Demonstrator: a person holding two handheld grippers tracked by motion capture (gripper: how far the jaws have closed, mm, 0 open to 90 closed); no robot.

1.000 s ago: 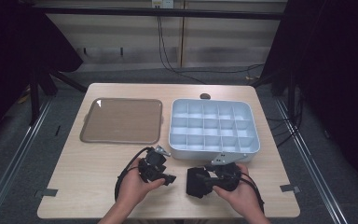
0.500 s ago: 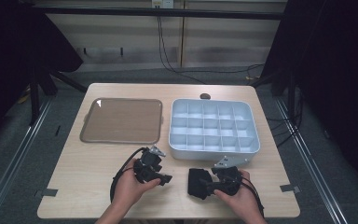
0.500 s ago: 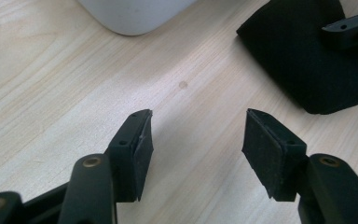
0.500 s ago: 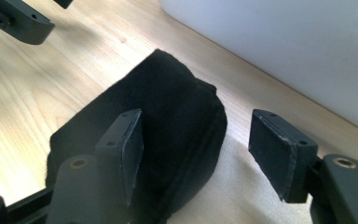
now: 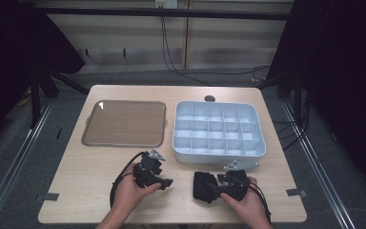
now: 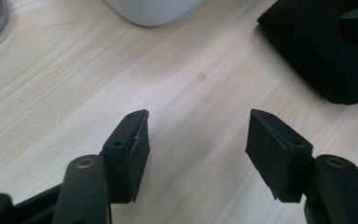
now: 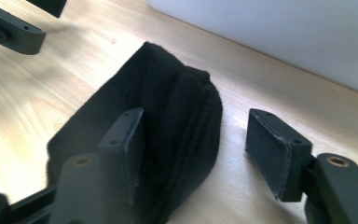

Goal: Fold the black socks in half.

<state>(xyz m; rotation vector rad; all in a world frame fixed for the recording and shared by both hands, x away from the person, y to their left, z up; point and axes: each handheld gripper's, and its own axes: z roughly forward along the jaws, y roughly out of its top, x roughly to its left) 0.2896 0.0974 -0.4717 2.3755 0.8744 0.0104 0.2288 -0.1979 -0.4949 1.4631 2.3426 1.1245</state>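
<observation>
Right gripper view: gripper (image 7: 193,140) straddles black cloth (image 7: 168,135)

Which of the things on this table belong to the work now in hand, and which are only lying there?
In the work:
- black folded cloth, lying between the open right gripper jaws
- left gripper, open above bare wood

Lying about:
- white compartment tray, its cells look empty
- clear flat lid
- small dark round thing at the far edge of the table
</observation>
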